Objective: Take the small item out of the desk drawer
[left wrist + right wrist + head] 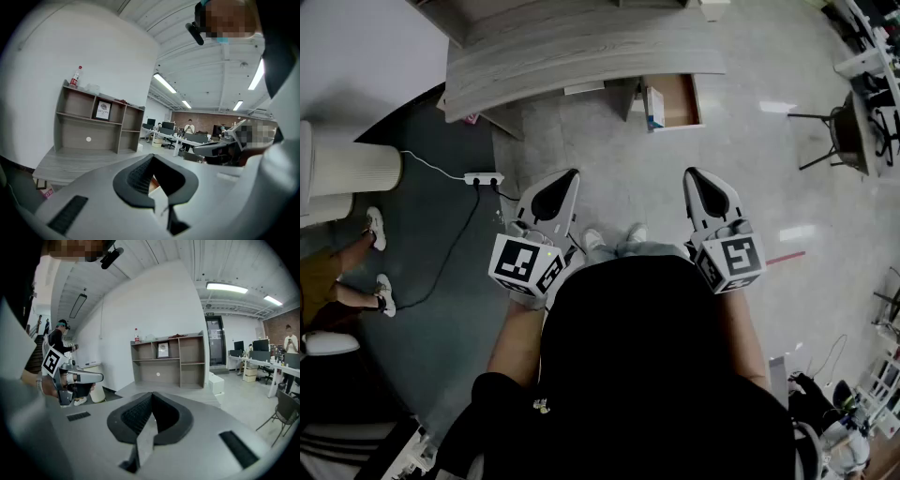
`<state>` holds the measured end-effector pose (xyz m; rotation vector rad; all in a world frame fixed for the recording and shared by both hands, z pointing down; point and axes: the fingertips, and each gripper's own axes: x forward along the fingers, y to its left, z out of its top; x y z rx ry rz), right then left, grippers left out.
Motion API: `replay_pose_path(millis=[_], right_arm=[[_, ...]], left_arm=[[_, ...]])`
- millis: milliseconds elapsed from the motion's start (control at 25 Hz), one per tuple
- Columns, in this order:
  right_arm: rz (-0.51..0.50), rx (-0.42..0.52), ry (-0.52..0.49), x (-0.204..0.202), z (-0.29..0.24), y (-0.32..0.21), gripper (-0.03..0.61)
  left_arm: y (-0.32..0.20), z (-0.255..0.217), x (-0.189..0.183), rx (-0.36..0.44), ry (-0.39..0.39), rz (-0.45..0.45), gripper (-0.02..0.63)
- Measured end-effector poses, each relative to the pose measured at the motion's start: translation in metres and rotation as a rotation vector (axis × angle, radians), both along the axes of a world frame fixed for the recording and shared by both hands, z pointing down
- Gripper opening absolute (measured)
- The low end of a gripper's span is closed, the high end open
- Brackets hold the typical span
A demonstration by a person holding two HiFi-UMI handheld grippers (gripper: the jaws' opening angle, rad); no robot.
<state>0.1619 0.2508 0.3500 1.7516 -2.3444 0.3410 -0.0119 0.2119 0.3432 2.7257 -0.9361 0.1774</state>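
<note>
A: Where is the small item now?
B: A small blue and white box stands in the open drawer, which is pulled out from under the front edge of the desk.
A: And the two claws?
B: The left gripper has its jaws pressed together, with nothing between them. The right gripper is the same, closed and empty. Both are held in front of the desk, well apart from it.
</note>
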Motion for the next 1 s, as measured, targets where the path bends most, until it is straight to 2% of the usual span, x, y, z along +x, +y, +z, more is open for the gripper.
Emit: replay_pose_path(millis=[200, 440, 600, 800, 1000], right_arm=[[-0.006, 0.008, -0.006, 0.018, 0.0, 0.002, -0.003], [0.013, 0.014, -0.03, 0.059, 0.0, 0.0, -0.003], [0.007, 0.019, -0.046, 0.078, 0.009, -0.006, -0.003], [-0.008, 0.001, -0.061, 0.078, 0.018, -0.027, -0.003], [-0.002, -0.014, -0.048, 0.067, 0.024, -0.069, -0.003]], left_arm=[[-0.002, 0.004, 0.017, -0.013, -0.017, -0.017, 0.009], [-0.006, 0.007, 0.05, -0.027, -0.036, -0.03, 0.009], [-0.011, 0.012, 0.069, -0.013, -0.079, -0.046, 0.009], [-0.026, 0.019, 0.07, -0.023, -0.095, -0.075, 0.009], [-0.069, 0.026, 0.057, -0.036, -0.084, -0.065, 0.009]])
